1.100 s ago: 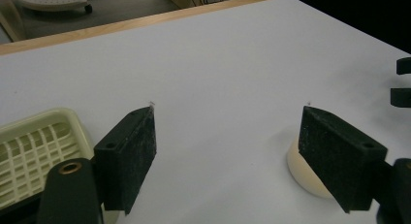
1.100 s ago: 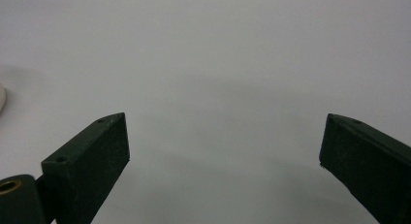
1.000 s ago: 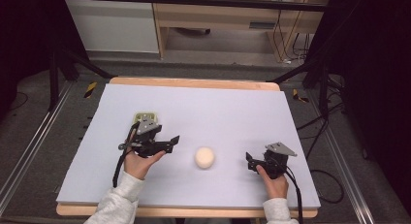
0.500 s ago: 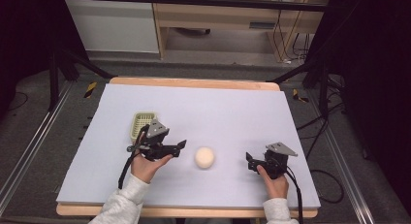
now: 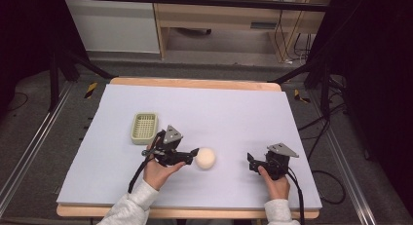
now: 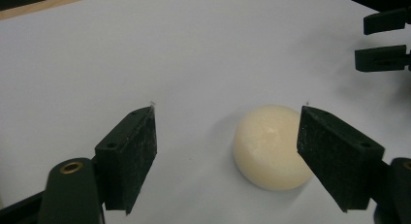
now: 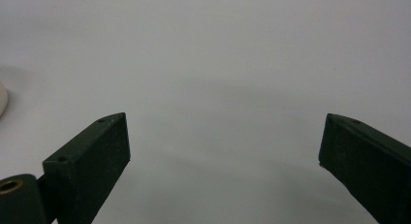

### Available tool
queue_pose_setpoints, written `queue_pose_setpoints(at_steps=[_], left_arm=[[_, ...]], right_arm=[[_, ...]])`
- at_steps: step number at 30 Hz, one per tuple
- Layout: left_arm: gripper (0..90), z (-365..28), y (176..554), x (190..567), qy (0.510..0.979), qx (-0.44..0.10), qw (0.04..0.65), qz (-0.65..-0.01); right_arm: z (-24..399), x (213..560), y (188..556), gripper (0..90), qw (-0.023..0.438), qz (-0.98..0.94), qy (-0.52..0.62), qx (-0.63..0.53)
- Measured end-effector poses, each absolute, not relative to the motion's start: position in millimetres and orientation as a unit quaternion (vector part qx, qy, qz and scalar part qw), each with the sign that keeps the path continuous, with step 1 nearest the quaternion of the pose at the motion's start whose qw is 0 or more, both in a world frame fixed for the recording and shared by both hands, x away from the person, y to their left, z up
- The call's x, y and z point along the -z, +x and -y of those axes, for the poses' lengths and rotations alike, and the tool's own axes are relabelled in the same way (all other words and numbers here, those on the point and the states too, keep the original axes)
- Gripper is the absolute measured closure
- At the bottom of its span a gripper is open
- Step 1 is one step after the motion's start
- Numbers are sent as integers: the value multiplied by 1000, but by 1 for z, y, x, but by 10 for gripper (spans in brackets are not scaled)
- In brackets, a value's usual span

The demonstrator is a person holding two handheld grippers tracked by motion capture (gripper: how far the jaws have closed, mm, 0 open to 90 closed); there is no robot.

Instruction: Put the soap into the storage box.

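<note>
Early stage, approx. Round cream soap [image 5: 205, 158] lying flat on the table [image 5: 234, 113], near the middle-front, not lifted yet. Left gripper [image 6: 227, 132] reaching for it, jaws wide apart, soap between them but closer to one jaw, no contact visible so far. Right gripper [image 5: 251, 161] resting on the table well apart from the soap, jaws wide too, nothing inside. Green tray [image 5: 144, 127] standing empty beside the left hand, prob. the goal. Left to do: close on soap, lift, carry to tray, release.
</note>
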State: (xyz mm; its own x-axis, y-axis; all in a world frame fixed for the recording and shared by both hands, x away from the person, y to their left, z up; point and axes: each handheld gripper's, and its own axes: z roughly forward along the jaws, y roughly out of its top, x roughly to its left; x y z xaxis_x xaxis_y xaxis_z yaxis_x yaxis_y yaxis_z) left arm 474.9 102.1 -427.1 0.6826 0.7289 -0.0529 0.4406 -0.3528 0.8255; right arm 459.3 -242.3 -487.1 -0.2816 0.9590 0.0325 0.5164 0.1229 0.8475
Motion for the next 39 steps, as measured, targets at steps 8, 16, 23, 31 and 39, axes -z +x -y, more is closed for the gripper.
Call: queue_pose_setpoints(at_steps=[8, 16, 23, 31, 39], left_arm=[[219, -95, 475, 432, 813, -162, 429, -360], [221, -90, 478, 434, 808, -159, 433, -366], [225, -82, 477, 437, 808, -155, 432, -369], [226, -74, 479, 445, 813, -146, 424, -372], [230, -66, 476, 450, 817, -147, 421, -365]], right_arm=[[242, 487, 459, 47, 277, -696, 530, -397], [242, 487, 459, 46, 278, -697, 529, -396], [242, 487, 459, 46, 279, -697, 529, -396], [242, 487, 459, 46, 278, -697, 529, -397], [242, 487, 459, 46, 279, -697, 529, -395]])
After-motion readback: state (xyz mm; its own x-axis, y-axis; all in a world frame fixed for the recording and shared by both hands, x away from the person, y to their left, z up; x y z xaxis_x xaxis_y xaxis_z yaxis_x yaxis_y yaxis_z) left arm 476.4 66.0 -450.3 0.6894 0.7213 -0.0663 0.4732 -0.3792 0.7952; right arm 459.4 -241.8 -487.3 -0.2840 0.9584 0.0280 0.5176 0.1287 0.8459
